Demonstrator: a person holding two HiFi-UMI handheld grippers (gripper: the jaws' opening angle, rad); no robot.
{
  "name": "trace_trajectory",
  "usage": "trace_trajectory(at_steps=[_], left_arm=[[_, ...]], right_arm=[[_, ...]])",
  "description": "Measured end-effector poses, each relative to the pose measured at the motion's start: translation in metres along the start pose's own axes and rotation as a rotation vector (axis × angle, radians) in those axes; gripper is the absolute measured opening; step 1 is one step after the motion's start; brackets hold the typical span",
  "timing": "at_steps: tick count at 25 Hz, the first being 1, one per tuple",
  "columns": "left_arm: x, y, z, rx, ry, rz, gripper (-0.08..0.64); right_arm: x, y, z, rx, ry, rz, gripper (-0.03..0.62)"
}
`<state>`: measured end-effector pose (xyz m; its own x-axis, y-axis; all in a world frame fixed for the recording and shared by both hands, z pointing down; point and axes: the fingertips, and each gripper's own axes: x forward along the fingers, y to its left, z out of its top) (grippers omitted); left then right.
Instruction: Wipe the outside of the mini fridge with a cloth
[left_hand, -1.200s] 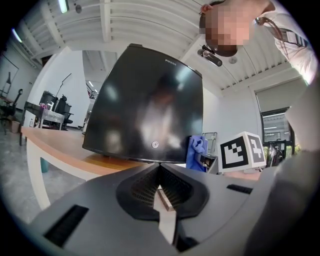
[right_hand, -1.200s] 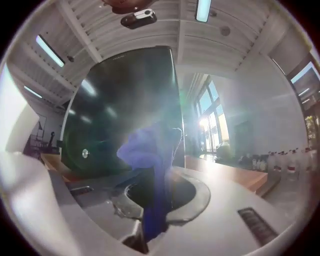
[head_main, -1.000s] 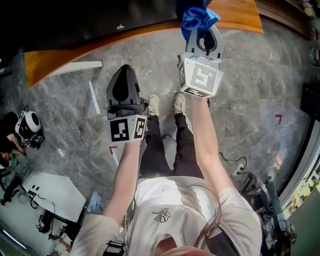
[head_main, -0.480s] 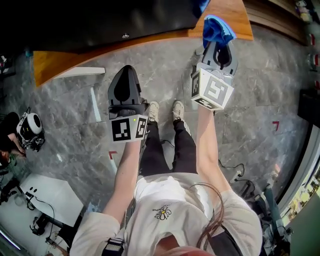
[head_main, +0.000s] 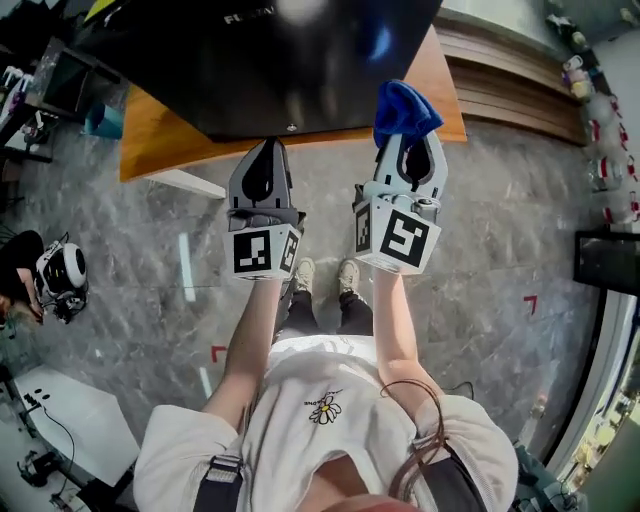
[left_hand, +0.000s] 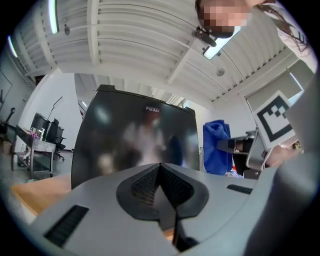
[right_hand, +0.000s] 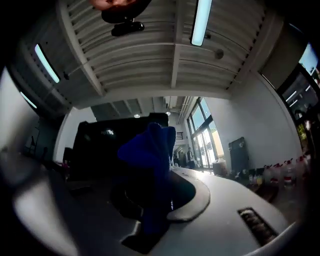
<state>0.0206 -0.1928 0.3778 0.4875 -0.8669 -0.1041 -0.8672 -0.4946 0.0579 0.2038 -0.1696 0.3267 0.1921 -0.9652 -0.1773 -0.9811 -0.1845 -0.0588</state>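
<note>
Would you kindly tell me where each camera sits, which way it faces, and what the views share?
Head view: on the person's head, facing steeply down at the fridge; arms, legs, left gripper, right gripper show.
Left gripper view: on that gripper, tilted up along shut jaws at fridge and ceiling; right gripper shows.
Right gripper view: on that gripper, tilted up along jaws clamping the cloth; little body shows.
Shared: fridge and cloth, all three.
</note>
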Motion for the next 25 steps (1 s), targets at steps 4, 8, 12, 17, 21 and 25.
trace_trajectory(at_steps=[4, 8, 12, 17, 21, 25], left_arm=[[-0.003, 0.008, 0.041, 0.018, -0.01, 0.01, 0.005], [-0.021, 0.028, 0.079, 0.017, -0.04, 0.041, 0.005], [-0.04, 0.029, 0.097, -0.001, -0.049, 0.032, 0.005], [-0.05, 0.029, 0.096, 0.021, -0.063, 0.038, 0.005], [-0.048, 0.032, 0.102, 0.031, -0.07, 0.048, 0.005], [-0.045, 0.031, 0.101, 0.032, -0.07, 0.043, 0.005]], right_arm=[[-0.012, 0.04, 0.048, 0.061, -0.05, 0.084, 0.069], [-0.029, 0.086, 0.056, 0.098, -0.003, 0.227, 0.069], [-0.042, 0.1, 0.052, 0.049, 0.022, 0.276, 0.069], [-0.046, 0.095, 0.038, 0.036, 0.06, 0.291, 0.069], [-0.043, 0.097, 0.037, 0.012, 0.072, 0.308, 0.069], [-0.045, 0.099, 0.032, 0.002, 0.085, 0.318, 0.069]])
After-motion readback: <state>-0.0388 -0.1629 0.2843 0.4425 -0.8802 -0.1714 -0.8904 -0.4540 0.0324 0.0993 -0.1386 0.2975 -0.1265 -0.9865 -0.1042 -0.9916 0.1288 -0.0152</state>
